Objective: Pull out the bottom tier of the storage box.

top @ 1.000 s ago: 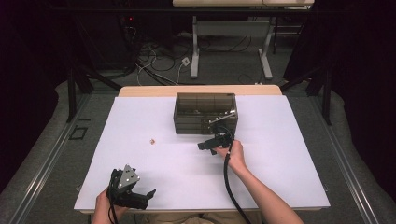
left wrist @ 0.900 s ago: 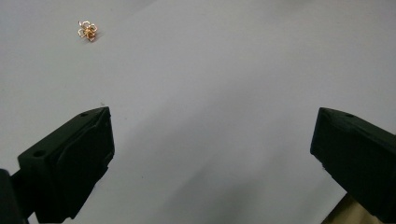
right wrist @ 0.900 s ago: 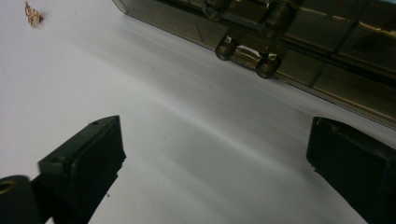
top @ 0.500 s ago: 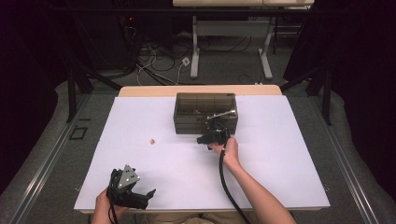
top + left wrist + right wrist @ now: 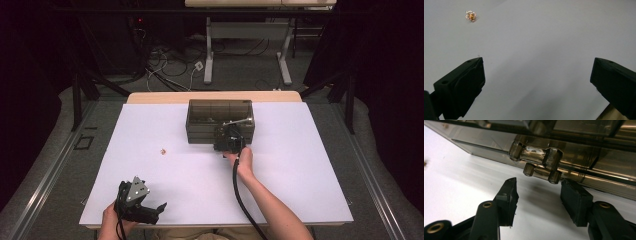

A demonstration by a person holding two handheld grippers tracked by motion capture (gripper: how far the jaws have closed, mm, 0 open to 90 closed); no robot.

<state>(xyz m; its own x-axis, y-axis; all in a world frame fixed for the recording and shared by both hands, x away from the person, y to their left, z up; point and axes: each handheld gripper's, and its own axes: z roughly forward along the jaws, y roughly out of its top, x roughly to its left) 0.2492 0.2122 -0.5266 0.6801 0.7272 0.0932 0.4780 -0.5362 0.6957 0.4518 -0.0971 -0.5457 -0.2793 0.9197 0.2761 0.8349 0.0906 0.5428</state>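
So the white table (image 5: 150, 150) has a smoky see-through plastic box (image 5: 220, 120) sitting toward the far side, a bit right of middle, and that's where the action is. The right gripper (image 5: 229, 142) is nosed right up to the box's near wall, and in the right gripper view you can see the box's front latch (image 5: 535, 157), a clear handle-like bar on the wall with a smaller one just under it, sitting just ahead of and above the jaws. The jaws have just been closing in, now roughly half apart, with nothing pinched between the pads (image 5: 510, 195) so far; the latch is close but untouched as far as I can tell. I'd say this is the lining-up-on-the-latch step. The next move probably needs a small push forward and up so the pads straddle the bar, then a squeeze; could slip off since it's slick plastic. The left gripper (image 5: 137, 205) sits at the near left corner, jaws wide apart over bare table. Smallest thing: a tiny gold trinket (image 5: 470, 16) lying alone, well left of the box.
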